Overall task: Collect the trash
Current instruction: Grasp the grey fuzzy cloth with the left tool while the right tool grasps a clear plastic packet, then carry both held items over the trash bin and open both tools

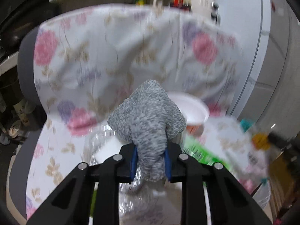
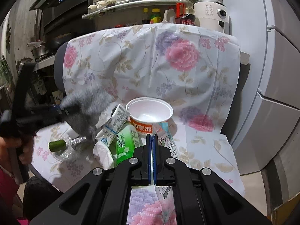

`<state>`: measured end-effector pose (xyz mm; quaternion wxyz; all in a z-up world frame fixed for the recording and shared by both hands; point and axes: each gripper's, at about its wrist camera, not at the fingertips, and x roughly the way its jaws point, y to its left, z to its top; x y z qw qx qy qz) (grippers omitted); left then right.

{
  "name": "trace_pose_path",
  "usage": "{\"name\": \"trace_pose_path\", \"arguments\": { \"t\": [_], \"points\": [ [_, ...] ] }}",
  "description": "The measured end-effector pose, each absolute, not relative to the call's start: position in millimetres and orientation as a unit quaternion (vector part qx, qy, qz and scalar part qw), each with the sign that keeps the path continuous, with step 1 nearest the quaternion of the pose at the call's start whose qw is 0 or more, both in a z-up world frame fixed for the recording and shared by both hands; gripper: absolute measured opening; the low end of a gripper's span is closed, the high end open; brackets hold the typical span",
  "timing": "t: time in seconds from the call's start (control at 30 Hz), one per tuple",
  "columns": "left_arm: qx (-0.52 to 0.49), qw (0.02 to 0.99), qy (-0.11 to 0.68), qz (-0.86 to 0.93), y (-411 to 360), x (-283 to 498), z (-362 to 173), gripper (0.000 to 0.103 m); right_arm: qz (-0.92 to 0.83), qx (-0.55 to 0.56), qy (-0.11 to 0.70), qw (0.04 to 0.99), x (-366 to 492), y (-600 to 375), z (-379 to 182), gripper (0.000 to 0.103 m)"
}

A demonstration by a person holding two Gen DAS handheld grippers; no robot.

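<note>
**Grey cloth lifted off the chair, wrapper pinched in the other claw**

From the left wrist, the left gripper (image 1: 151, 166) has its blue pads squeezed in on a fuzzy grey cloth (image 1: 148, 116), which bunches up above the jaws and hides much of the pile behind it. Past the cloth, toward the back of the seat, the rim of a white noodle cup (image 1: 193, 106) shows, with a green carton (image 1: 204, 151) just right of the claw. Everything rests on a chair draped in a flowered cover (image 1: 93, 56). The picture is smeared, so finer detail is lost.

From the right wrist, the right gripper (image 2: 151, 159) is closed tight, and a thin printed wrapper (image 2: 165, 142) runs between its pads, trailing up ahead of them and down below. Straight ahead, near the middle of the seat, the noodle cup (image 2: 149, 112) stands upright. Touching its left side leans a blue-and-white milk carton (image 2: 116, 123), its long axis tilted up to the right, over the green carton (image 2: 124, 140). Crumpled white tissue (image 2: 103, 150) lies at the front of the heap. Toward the seat's left edge sit a small green piece (image 2: 57, 145) and clear plastic. The cloth (image 2: 84, 108) hangs over that left side in the left gripper (image 2: 56, 110).

The heap lies dead ahead of the right claw, but that claw is full; I'd judge both loads need dropping first.
</note>
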<state>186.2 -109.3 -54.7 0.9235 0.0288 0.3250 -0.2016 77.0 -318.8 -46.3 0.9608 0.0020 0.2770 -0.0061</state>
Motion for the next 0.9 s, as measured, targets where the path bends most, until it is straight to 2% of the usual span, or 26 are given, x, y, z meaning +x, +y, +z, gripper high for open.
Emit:
{"name": "trace_pose_path", "arguments": {
  "t": [0.13, 0.37, 0.9],
  "points": [
    [0.006, 0.932, 0.296, -0.209, -102, 174, -20, 0.021, -0.005, 0.018, 0.266, 0.964, 76, -327, -37, 0.001],
    [-0.019, 0.927, 0.293, -0.235, -104, 140, -4, 0.021, -0.007, 0.037, 0.253, 0.967, 58, -337, -23, 0.001],
    [0.035, 0.863, 0.31, -0.397, -226, 42, -61, 0.022, -0.157, 0.026, 0.268, 0.95, -57, -389, -31, 0.001]
  ]
}}
